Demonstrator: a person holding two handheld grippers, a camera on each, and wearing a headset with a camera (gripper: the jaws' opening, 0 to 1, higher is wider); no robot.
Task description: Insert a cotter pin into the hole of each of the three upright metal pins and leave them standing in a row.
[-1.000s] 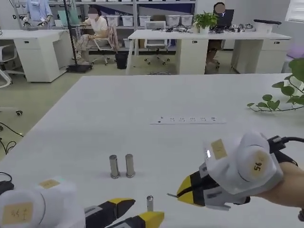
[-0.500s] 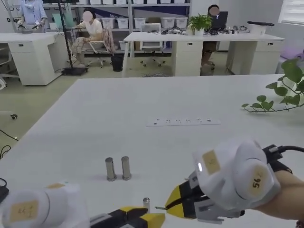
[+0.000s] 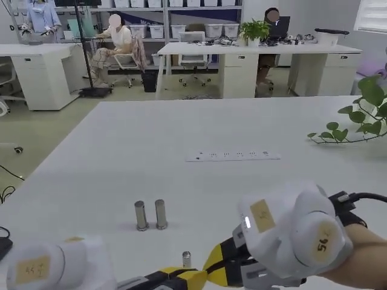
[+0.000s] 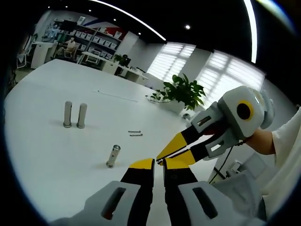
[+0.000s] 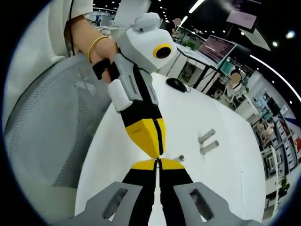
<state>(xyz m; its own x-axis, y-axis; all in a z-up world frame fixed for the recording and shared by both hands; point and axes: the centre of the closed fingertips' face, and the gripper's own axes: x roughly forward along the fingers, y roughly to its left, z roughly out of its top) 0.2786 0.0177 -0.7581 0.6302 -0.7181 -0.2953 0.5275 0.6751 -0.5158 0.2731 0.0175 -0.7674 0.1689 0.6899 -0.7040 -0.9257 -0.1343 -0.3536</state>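
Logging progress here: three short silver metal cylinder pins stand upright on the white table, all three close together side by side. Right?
Not quite. Only two of the short silver metal cylinder pins stand side by side; the third pin stands upright alone, apart from them and nearer the left gripper, as the left gripper view shows.

Left gripper (image 4: 159, 163), right gripper (image 5: 158, 164): closed, tip-to-tip.

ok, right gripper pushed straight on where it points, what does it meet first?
The left gripper, directly ahead of the right gripper, nearly tip to tip; whether they already touch is unclear.
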